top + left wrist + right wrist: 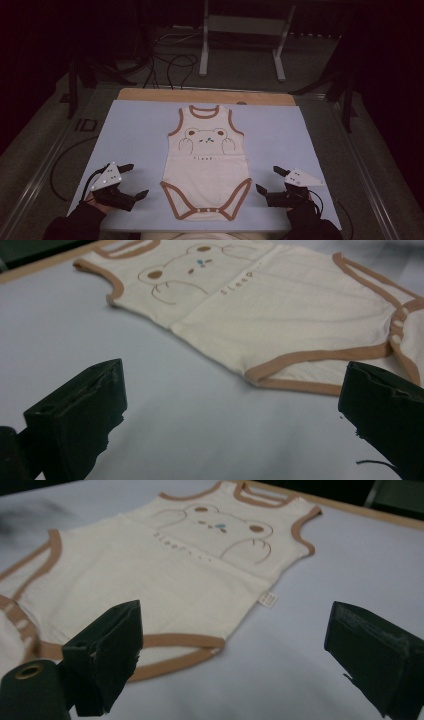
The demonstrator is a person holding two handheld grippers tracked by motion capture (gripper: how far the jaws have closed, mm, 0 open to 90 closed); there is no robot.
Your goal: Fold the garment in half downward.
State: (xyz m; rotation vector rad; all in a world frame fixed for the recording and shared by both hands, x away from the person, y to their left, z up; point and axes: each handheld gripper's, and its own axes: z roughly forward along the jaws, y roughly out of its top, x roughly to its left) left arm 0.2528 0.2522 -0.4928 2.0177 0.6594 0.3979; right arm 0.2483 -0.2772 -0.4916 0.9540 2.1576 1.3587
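A cream baby bodysuit [207, 162] with brown trim and a bear print lies flat in the middle of a pale blue mat [135, 135], neck away from me, snaps toward me. My left gripper [136, 181] rests on the mat to the garment's left, jaws wide apart and empty. My right gripper [268, 180] rests to its right, also open and empty. In the left gripper view the bodysuit [280, 315] spreads ahead of the gripper [235, 400]. The right gripper view has the bodysuit [170, 575], with a small white side label [268, 599], beyond the gripper [235, 640].
The mat covers a wooden board [205, 96] whose far edge shows. Behind the table stand a white metal frame [240, 30] and loose cables [170, 65] on the floor. Dark stands [80, 75] flank the table on both sides.
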